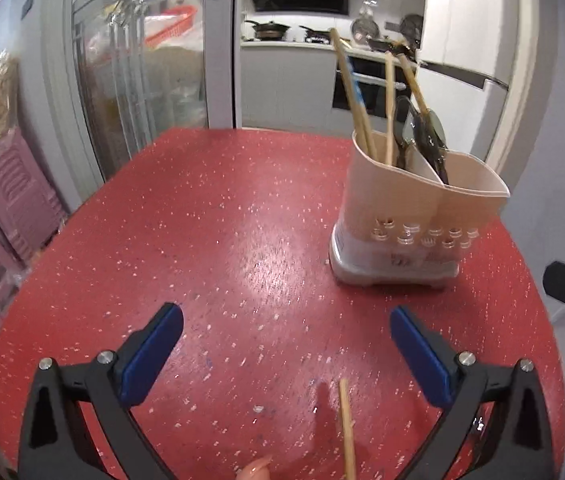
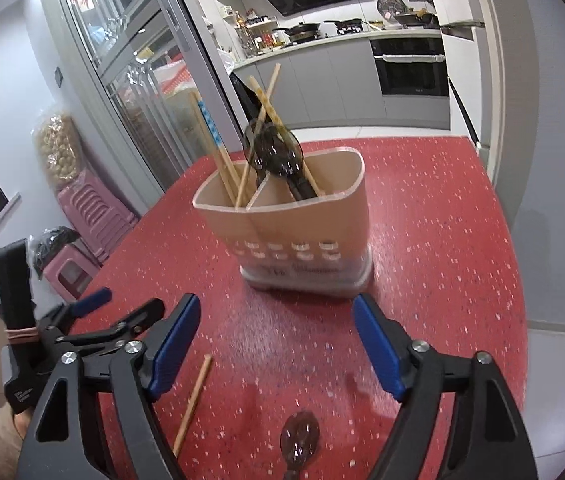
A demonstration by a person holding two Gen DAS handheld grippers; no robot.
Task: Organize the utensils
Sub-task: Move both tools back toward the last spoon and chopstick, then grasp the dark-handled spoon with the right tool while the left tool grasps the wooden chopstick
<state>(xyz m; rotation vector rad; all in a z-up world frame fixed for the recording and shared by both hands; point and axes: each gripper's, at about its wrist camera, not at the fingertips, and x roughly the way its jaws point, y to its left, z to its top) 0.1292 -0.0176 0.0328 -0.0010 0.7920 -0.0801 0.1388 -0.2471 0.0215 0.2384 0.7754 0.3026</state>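
Observation:
A beige two-compartment utensil holder (image 1: 422, 200) (image 2: 294, 216) stands upright on the red speckled table (image 1: 222, 220) (image 2: 442, 220). It holds several wooden chopsticks (image 1: 352, 92) (image 2: 218, 152) and dark spoons (image 1: 426, 132) (image 2: 278, 148). One loose chopstick (image 1: 347, 428) (image 2: 192, 404) lies flat on the table near me. A dark spoon (image 2: 300, 436) lies beside it, seen only in the right wrist view. My left gripper (image 1: 285, 314) is open above the loose chopstick, with nothing between its pads. My right gripper (image 2: 276, 300) is open above the spoon, short of the holder.
Pink plastic stools (image 1: 6, 208) (image 2: 86, 208) stand off the table's left edge. A glass sliding door (image 1: 138, 80) and a kitchen counter (image 2: 342, 38) lie beyond the far edge. My left gripper (image 2: 122, 308) shows at the left of the right wrist view.

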